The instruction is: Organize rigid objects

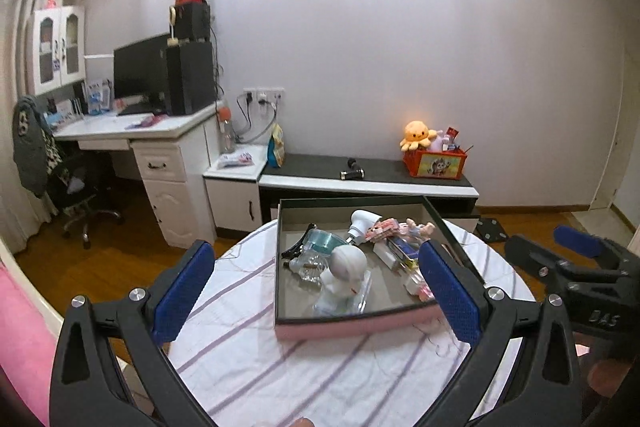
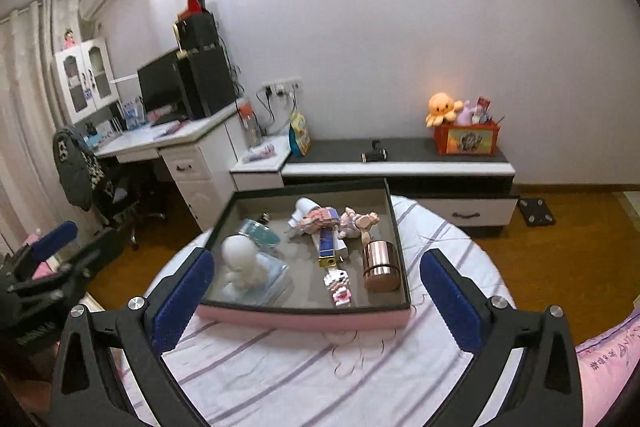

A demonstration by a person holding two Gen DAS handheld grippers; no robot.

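Right wrist view: we're seeing the tray (image 2: 304, 319) sitting mid-frame holding a copper cup (image 2: 381, 265); both claws, right (image 2: 316, 301) and left (image 1: 316, 301), are gaping wide, holding nothing.

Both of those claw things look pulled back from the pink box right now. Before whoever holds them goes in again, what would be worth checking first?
1. Left gripper empty, jaws wide apart: ok.
2. Right gripper empty, jaws wide apart: ok.
3. Pink box lying flat on the striped tablecloth: ok.
4. Items inside the box, such as the white figurine, copper cup and blue bottle: ok.
5. Anything left on the cloth outside the box: none seen in either view, though the grippers hide its near edge: cannot tell.
6. White figurine standing steady; it rests on a clear packet: cannot tell.
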